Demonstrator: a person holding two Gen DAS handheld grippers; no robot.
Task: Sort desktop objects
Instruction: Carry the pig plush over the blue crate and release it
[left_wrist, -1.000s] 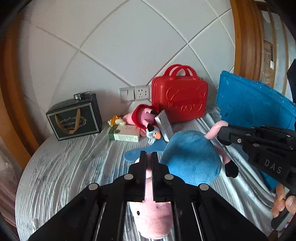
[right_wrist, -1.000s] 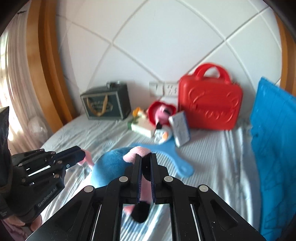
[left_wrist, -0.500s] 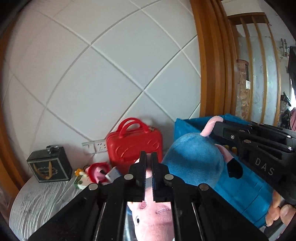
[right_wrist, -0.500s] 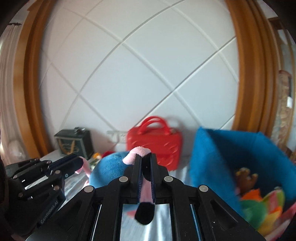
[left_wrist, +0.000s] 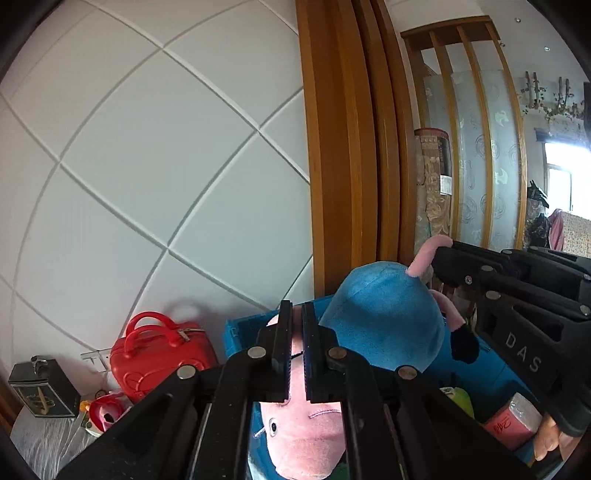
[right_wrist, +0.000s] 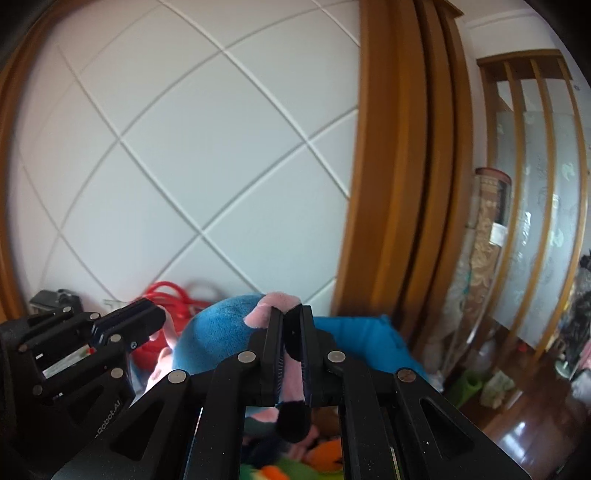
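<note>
Blue-dressed pig plush (left_wrist: 384, 317), clamped by left gripper (left_wrist: 294, 354) and right gripper (right_wrist: 291, 354), above blue crate (left_wrist: 476, 373) holding toys.

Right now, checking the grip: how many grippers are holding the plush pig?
2: the left gripper pinches the plush pig by its head, the right gripper its leg.

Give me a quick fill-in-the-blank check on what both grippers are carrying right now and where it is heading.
1. Both grippers hold one plush toy whose body is ____ in colour.
2. The left gripper is clamped on the toy's ____ head.
3. The right gripper pinches a pink limb tipped in ____.
4. The toy hangs over a ____ bin already holding other items.

Missing words: blue; pink; black; blue
</note>
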